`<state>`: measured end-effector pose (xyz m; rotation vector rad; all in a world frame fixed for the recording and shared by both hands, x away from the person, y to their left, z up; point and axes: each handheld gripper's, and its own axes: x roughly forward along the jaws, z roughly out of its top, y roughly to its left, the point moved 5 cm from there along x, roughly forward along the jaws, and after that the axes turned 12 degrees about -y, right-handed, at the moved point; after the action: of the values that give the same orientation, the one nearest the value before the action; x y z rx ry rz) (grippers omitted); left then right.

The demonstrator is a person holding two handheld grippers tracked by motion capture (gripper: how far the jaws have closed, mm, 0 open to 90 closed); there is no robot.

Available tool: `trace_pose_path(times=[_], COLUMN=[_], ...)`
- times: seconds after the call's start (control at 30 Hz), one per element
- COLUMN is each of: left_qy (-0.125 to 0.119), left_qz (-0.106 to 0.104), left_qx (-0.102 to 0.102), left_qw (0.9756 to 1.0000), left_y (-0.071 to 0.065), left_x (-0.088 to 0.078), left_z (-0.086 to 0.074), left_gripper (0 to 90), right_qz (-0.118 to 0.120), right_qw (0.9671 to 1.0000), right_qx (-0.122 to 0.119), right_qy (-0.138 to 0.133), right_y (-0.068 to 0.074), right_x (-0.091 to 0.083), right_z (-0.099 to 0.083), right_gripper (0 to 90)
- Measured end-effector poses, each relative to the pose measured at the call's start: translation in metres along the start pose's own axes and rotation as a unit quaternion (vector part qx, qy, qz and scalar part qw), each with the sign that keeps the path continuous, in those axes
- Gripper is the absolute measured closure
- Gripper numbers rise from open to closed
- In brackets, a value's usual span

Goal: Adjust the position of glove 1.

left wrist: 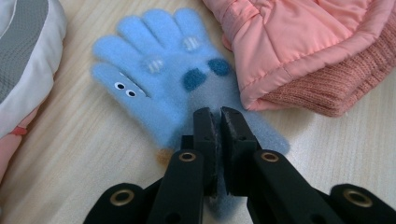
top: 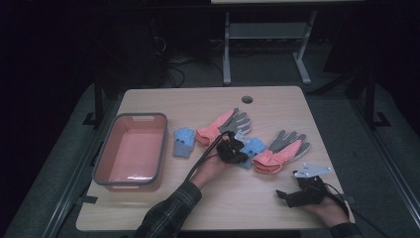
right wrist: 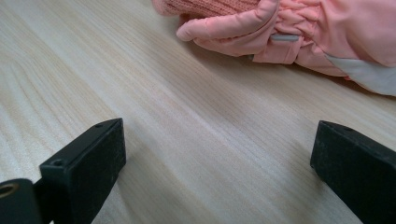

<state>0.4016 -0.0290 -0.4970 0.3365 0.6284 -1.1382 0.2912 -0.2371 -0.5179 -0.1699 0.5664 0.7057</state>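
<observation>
A dim room surrounds a light wooden table (top: 213, 198). Taking the pink bin (top: 131, 151) on its left part as landmark: a blue glove (top: 183, 142) lies just right of it, then two pink-and-grey gloves (top: 223, 128) (top: 281, 151). Between those lies the small blue glove (left wrist: 163, 88), its cuff pinched by the left gripper (left wrist: 219, 122). Farthest from the bin, the right gripper (right wrist: 219, 154) rests with jaws spread, holding nothing.
</observation>
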Motion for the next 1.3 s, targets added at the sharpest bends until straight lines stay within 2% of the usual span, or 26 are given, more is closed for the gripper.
trace_pose_path(times=[0.03,0.13,0.17,0.2,0.37,0.4,0.43,0.47,0.6,0.73,0.97,1.3], left_qy=[-0.001,0.002,0.005,-0.001,-0.011,-0.020,-0.020,-0.027,-0.038,-0.041,-0.053,-0.041], left_qz=[-0.001,-0.007,-0.010,-0.008,-0.020,-0.021,-0.021,-0.024,-0.033,-0.045,-0.059,-0.078], left_qx=[-0.009,-0.010,-0.006,-0.010,-0.014,-0.020,-0.020,-0.019,-0.021,-0.014,-0.018,-0.004], left_qw=[1.0000,0.9999,0.9999,0.9999,0.9997,0.9994,0.9994,0.9992,0.9985,0.9981,0.9967,0.9961], left_y=[-0.001,-0.001,0.000,-0.001,0.000,-0.002,-0.002,-0.004,-0.009,-0.022,-0.039,-0.072], left_x=[-0.001,-0.004,-0.007,-0.008,-0.028,-0.037,-0.037,-0.047,-0.059,-0.076,-0.091,-0.091], left_z=[0.001,0.001,0.001,0.001,0.000,-0.001,-0.001,-0.003,-0.005,-0.015,-0.023,-0.041], left_gripper=[86.1,86.3,86.3,86.4,86.4,86.4,86.4,86.4,86.4,86.4,86.4,86.4], right_qz=[0.000,0.000,0.000,0.000,0.000,0.000,0.000,0.000,-0.001,-0.001,-0.001,-0.002], right_qw=[1.0000,1.0000,1.0000,1.0000,1.0000,1.0000,1.0000,1.0000,1.0000,1.0000,1.0000,1.0000], right_qx=[0.000,0.000,0.000,0.000,0.000,0.000,0.000,0.000,0.000,-0.001,0.000,0.001], right_qy=[0.000,0.000,0.000,0.000,0.000,0.000,0.000,0.000,0.000,-0.001,-0.001,0.000], right_y=[0.000,0.000,0.000,0.000,0.000,0.000,0.000,0.000,0.000,0.000,0.000,0.000], right_x=[0.000,0.000,0.000,0.000,0.000,0.000,0.000,0.000,0.000,0.000,0.000,0.000], right_z=[0.000,0.000,0.000,0.000,0.000,0.000,0.000,0.000,0.000,0.000,0.000,0.000], right_gripper=[3.0,3.0,3.0,3.0,3.0,3.0,3.0,3.0,3.0,3.0,3.0,3.0])
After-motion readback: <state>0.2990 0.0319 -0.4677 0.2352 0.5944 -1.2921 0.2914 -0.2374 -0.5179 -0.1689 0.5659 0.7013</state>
